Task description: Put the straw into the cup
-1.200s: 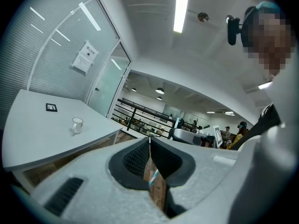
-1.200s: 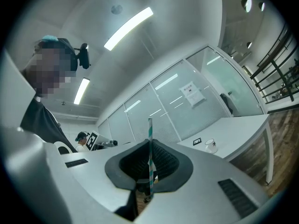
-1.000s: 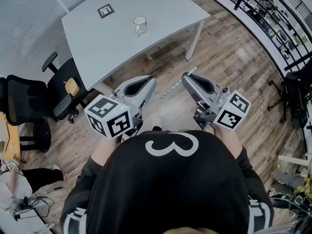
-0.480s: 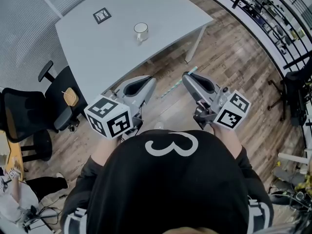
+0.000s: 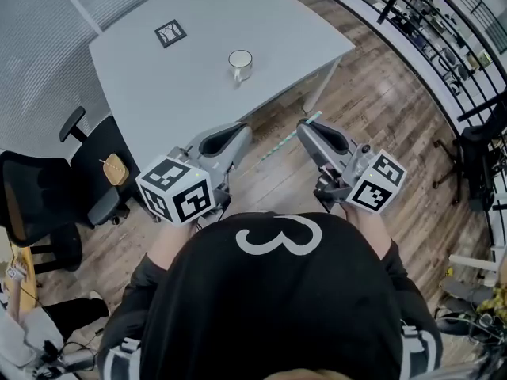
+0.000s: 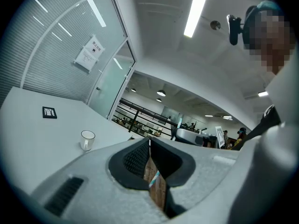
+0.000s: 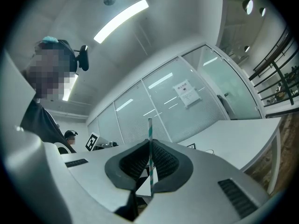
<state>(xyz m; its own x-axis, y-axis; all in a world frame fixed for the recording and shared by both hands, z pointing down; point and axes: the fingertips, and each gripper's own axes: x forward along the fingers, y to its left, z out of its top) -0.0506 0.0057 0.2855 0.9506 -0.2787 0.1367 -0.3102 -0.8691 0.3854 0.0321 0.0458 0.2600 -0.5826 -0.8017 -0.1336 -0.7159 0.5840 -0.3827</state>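
Between the right jaws: the right gripper [image 7: 150,144] was clamped on the straw [image 7: 150,129], which ran crosswise to the pads.
Grip point: nearer one end, so the longer part reached out free toward the left gripper [image 6: 149,143].
Why held so: by my judgement, a long free length could go down into the cup [image 5: 240,63] without the jaws meeting its rim.
Left jaws: together, with nothing between them; that gripper hung just beside the right one, apparently spare for the moment.
Straw's look: thin and straight, white with teal stripes, probably paper, so a light pinch suited it.
Straw's place: in the air over the wooden floor [image 5: 372,117], short of the table [image 5: 142,93].
Cup's place: upright on the grey tabletop, mouth up, handle showing, well apart from the straw.
Progress: straw not yet in the cup.
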